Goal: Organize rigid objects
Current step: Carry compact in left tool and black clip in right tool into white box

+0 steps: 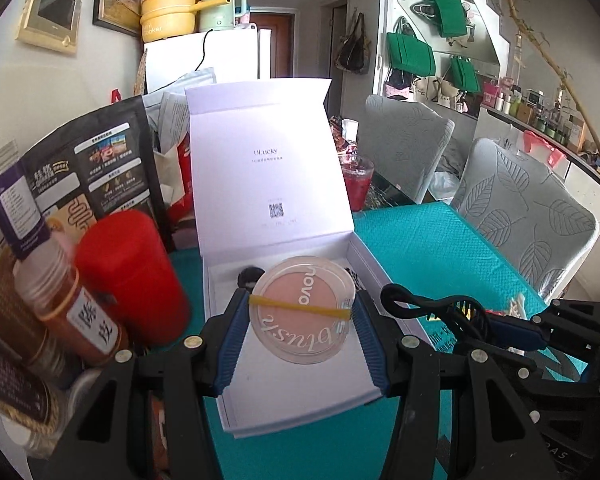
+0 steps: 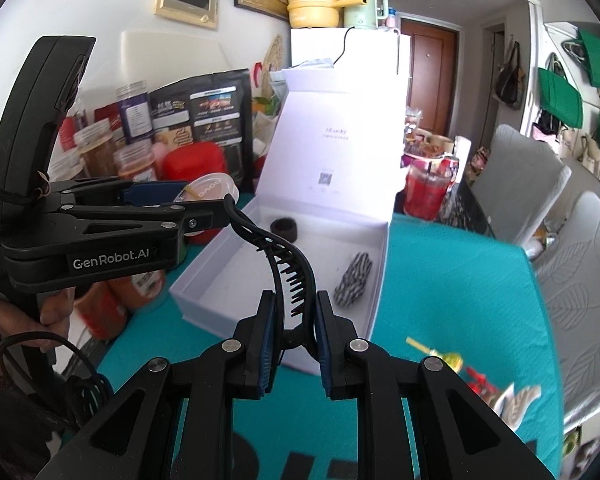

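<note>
My left tongs [image 1: 302,316] clamp blush compact [image 1: 303,309] above open white box [image 1: 276,184]; right tongs [image 2: 296,312] pinch black hair comb [image 2: 288,268].

The open white box [image 1: 276,184] [image 2: 332,160] is seen close, from above, by both views, perhaps side by side.

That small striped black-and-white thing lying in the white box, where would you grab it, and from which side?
Judging from the right wrist view, the striped black-and-white piece lies flat on the floor of the open white box, long and narrow, free of the walls. I would come from above and pinch across its narrow middle, fingers on the two long sides. What it is made of I cannot tell.
</note>
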`<action>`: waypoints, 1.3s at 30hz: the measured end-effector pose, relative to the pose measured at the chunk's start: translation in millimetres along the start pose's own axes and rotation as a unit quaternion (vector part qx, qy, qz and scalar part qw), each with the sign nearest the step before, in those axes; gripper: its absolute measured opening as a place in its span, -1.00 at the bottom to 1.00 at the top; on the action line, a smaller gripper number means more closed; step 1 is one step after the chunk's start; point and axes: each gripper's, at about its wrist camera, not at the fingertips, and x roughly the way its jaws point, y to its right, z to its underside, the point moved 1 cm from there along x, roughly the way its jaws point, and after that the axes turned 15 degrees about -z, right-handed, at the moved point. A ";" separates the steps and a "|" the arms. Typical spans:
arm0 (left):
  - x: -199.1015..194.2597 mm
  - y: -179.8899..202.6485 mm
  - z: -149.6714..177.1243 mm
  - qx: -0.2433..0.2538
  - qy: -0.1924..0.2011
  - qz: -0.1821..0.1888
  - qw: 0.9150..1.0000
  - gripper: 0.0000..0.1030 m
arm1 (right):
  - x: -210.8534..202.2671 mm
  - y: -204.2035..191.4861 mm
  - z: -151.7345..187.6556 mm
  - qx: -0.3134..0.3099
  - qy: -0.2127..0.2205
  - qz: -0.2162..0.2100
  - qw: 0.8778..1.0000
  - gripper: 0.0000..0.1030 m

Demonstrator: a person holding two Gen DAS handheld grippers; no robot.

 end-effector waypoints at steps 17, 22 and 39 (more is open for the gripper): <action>55.3 -9.6 -57.8 -0.012 0.014 -0.028 0.999 0.01 | 41.8 44.5 -55.9 -0.007 0.010 0.011 1.000 -0.63; 69.8 -15.7 -64.0 -0.018 0.016 -0.033 0.999 0.01 | 55.2 52.4 -68.6 -0.005 0.013 0.010 1.000 -0.63; 130.3 -17.4 -53.0 0.000 -0.046 -0.042 0.998 0.01 | 112.7 74.7 -63.6 0.021 -0.032 0.005 0.999 -0.63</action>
